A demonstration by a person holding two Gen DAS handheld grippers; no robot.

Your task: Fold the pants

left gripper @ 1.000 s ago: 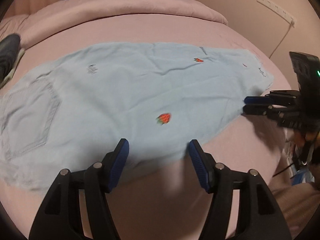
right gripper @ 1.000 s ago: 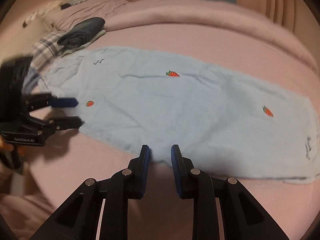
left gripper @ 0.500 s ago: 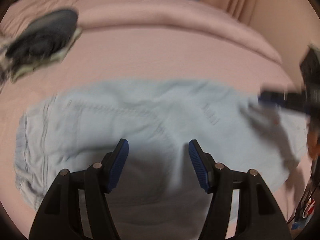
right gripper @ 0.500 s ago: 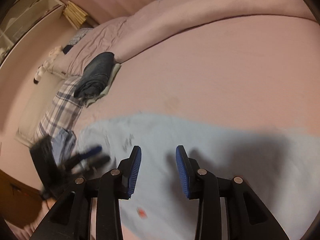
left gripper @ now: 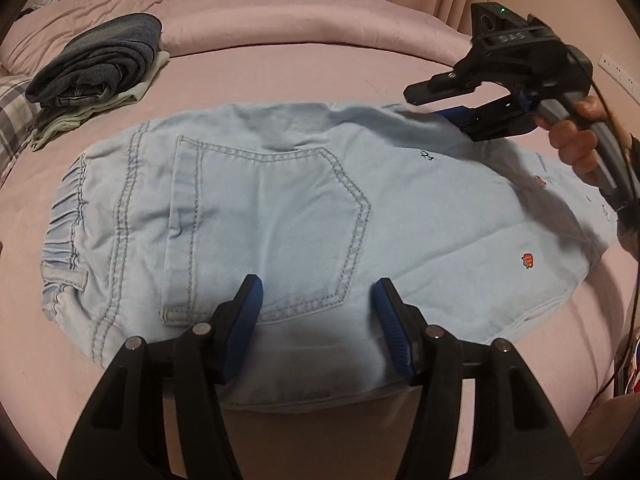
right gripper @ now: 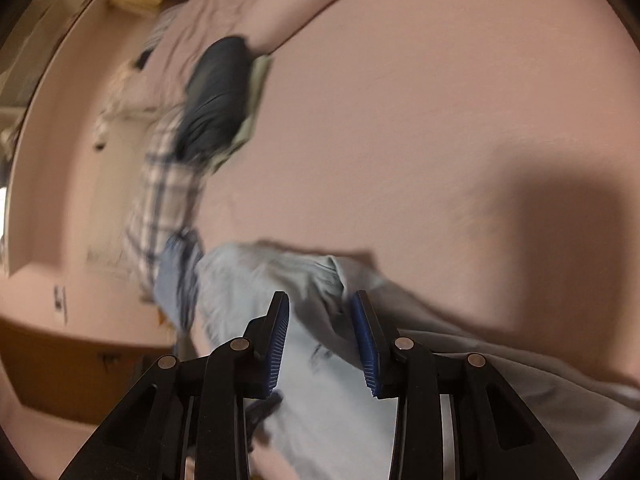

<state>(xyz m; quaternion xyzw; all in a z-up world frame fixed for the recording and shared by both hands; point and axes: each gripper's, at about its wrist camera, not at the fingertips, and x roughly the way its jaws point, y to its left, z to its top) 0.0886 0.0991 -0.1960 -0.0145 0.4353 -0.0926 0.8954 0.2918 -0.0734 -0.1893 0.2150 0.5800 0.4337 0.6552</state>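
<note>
Pink bedding (left gripper: pixel 304 68) fills most of both wrist views, with curtains seen behind the bed in the left wrist view. Light blue pants (left gripper: pixel 280 208) are spread flat on it, directly ahead of and beneath the left gripper (left gripper: pixel 316 320), with the back pocket (left gripper: pixel 264 232) facing up and the elastic waistband (left gripper: pixel 64 208) lying to that gripper's left. The left gripper's jaws are held well apart over the near edge of the fabric; nothing is clamped between them. Farther off and to its right, the right gripper (left gripper: pixel 440 100) is held by a hand (left gripper: pixel 576 140) above the pants' far edge. In the blurred right wrist view, the right gripper (right gripper: pixel 320 340) is seen with its jaws parted, a raised fold of the pants (right gripper: pixel 316 280) lying just ahead of them; no grip on the cloth is seen. A stack of folded dark clothes (left gripper: pixel 100 60) rests far to the left gripper's upper left, well apart from the pants.
</note>
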